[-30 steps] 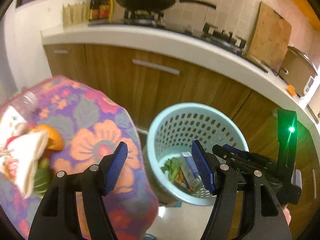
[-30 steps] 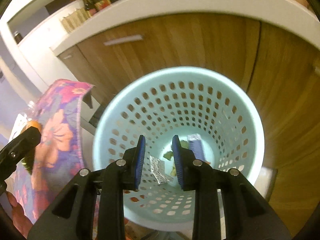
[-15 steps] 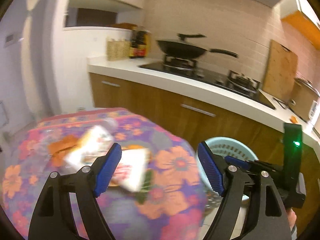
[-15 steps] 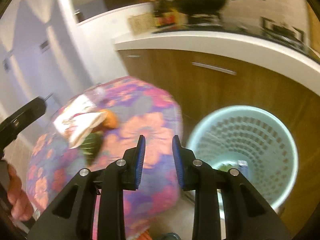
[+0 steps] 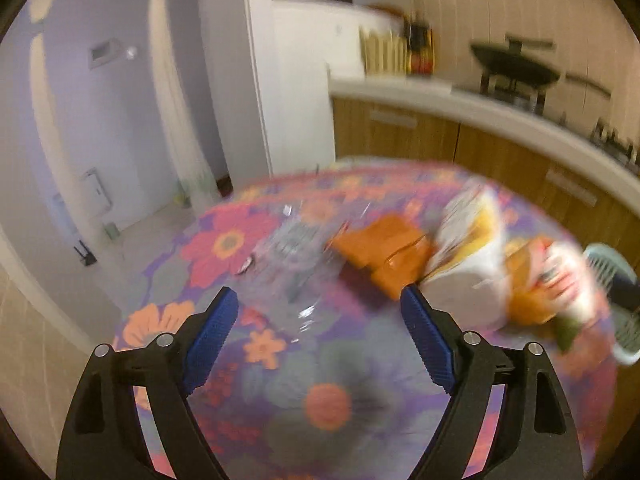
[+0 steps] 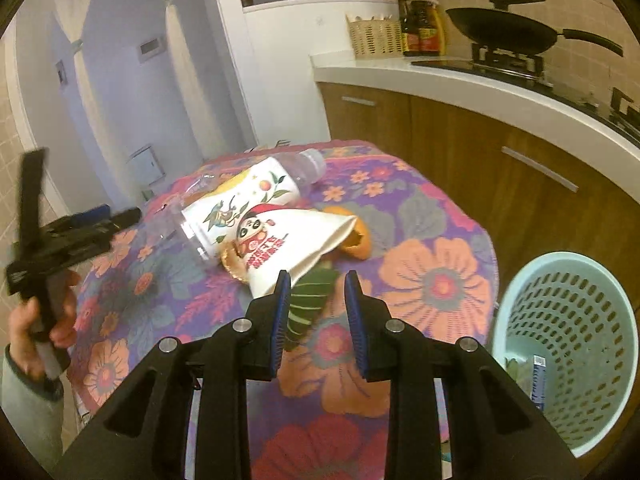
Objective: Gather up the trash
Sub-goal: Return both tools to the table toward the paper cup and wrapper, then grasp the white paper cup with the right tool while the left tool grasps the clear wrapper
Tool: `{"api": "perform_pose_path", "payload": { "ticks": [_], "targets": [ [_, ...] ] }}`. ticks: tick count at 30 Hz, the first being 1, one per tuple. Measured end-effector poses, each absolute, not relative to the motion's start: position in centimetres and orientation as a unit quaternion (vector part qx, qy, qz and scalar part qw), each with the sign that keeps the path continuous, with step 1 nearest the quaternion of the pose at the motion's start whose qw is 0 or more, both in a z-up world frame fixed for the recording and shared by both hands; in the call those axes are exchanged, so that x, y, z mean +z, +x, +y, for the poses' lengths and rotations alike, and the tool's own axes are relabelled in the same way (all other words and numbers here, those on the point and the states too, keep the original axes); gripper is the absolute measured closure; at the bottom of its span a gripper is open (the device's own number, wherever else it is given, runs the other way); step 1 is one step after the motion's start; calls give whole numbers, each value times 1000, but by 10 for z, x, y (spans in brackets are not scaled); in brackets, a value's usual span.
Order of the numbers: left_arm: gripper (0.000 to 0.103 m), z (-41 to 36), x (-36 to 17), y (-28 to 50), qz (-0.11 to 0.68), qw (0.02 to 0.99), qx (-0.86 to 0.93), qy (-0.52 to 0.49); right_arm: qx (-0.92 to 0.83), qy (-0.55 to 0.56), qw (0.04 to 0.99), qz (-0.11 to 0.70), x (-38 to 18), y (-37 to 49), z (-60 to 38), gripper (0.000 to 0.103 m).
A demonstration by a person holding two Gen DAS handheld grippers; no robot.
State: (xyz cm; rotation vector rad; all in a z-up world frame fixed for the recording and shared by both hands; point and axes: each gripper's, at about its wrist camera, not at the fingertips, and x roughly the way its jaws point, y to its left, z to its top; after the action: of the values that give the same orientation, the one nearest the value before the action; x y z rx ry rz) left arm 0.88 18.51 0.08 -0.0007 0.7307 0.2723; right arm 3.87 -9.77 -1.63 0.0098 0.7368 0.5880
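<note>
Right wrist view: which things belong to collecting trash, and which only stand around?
For the job: plastic bottle, white wrapper, orange peel, green leaf, trash basket.
Just around: wok, sauce bottles, wicker basket.

A matt floral cloth (image 6: 432,280) covers the worktop. On it lie a clear, glossy plastic bottle (image 6: 256,196) with a white printed label, a smooth white paper bag (image 6: 292,240) and a ribbed green leaf (image 6: 310,300). At lower right, the perforated bin (image 6: 568,344) is pale blue plastic. Each tool (image 6: 316,316) is matt black plastic with ridged blue pads (image 5: 212,336).
</note>
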Motion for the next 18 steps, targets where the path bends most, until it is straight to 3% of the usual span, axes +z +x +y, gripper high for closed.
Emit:
{"api": "perform_pose_path", "payload": {
  "ticks": [7,9,10,14,18],
  "targets": [
    [28,209,-29,47,416,903,108,-5,306,3,887,347,-16,42,-83,74],
    [34,211,-41,58,437,891,120,12,305,-3,889,341,-16,42,-81,57],
    [36,212,-48,65,450,884,124,19,302,-5,891,340,-17,43,-80,54],
    [38,220,-53,70,449,885,124,-2,303,0,884,356,-24,53,-77,53],
    [51,223,-56,69,437,893,108,-24,313,39,867,386,-32,71,-79,53]
  ]
}}
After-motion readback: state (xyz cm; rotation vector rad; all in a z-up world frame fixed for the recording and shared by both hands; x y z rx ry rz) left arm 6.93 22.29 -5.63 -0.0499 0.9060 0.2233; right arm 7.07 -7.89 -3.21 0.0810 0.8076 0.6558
